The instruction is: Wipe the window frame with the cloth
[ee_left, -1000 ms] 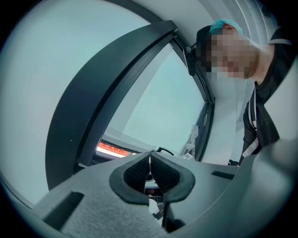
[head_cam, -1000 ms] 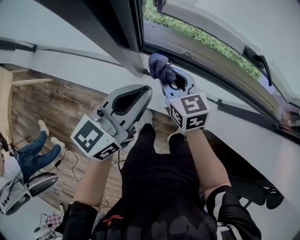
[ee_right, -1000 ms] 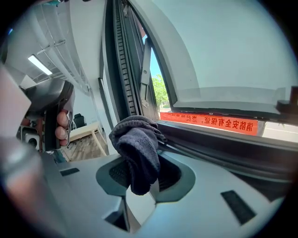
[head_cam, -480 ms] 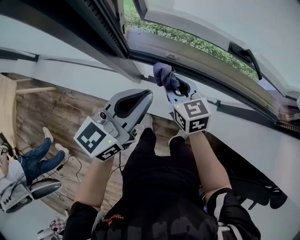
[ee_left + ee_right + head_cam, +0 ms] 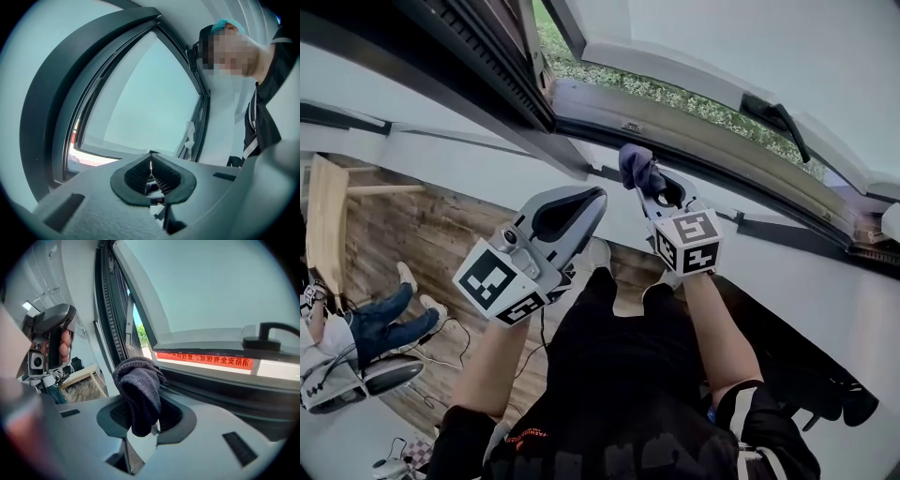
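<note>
A bunched dark blue-grey cloth [image 5: 637, 168] [image 5: 139, 392] sticks out of my right gripper [image 5: 649, 186] [image 5: 143, 416], which is shut on it. The cloth sits just below the dark lower window frame [image 5: 694, 155] [image 5: 225, 390], close to it; contact cannot be told. My left gripper [image 5: 592, 201] [image 5: 151, 166] is shut with nothing between its jaws. It hovers to the left of the right one, below the frame's corner [image 5: 546, 98], pointing up at the glass [image 5: 145, 98].
The open sash carries a black handle [image 5: 776, 120] [image 5: 269, 336] at the right. Grass [image 5: 675, 94] shows outside. White wall [image 5: 469, 155] lies under the sill, wooden floor [image 5: 412, 234] below. Another person's legs in jeans [image 5: 380, 319] are at far left.
The right gripper with the cloth has shifted a little rightward along the lower frame. The left gripper stays beside it, nearly still.
</note>
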The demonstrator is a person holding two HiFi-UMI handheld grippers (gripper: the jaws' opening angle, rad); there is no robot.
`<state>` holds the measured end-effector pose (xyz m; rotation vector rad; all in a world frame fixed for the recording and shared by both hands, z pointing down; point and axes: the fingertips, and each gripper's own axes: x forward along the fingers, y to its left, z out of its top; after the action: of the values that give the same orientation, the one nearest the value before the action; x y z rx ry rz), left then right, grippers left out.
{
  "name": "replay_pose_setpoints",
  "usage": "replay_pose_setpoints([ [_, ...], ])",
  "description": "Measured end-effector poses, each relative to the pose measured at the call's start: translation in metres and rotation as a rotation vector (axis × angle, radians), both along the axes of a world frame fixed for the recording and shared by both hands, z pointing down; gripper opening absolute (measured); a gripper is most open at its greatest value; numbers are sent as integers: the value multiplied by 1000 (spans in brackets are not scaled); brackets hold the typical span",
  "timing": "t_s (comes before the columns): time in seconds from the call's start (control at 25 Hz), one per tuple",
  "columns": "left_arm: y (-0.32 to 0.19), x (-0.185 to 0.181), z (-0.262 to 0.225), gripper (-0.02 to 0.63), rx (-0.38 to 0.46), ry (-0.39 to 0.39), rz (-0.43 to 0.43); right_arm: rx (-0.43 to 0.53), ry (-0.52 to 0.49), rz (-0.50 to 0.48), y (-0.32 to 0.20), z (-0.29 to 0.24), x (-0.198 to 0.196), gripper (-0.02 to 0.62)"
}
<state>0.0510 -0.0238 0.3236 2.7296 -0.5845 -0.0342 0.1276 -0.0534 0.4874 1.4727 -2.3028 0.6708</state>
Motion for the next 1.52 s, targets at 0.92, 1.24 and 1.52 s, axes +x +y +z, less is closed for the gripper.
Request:
replay_pose_setpoints([
  [0.92, 13, 50, -87, 23, 165, 33, 49, 273, -229, -28, 28, -182, 54, 105],
  [1.24, 21, 86, -103, 23, 189, 63, 117, 327, -273, 35, 52, -218, 107, 106],
  [1.52, 30, 119, -107, 23, 179, 80, 194, 315, -254, 129, 68, -216, 147, 104],
])
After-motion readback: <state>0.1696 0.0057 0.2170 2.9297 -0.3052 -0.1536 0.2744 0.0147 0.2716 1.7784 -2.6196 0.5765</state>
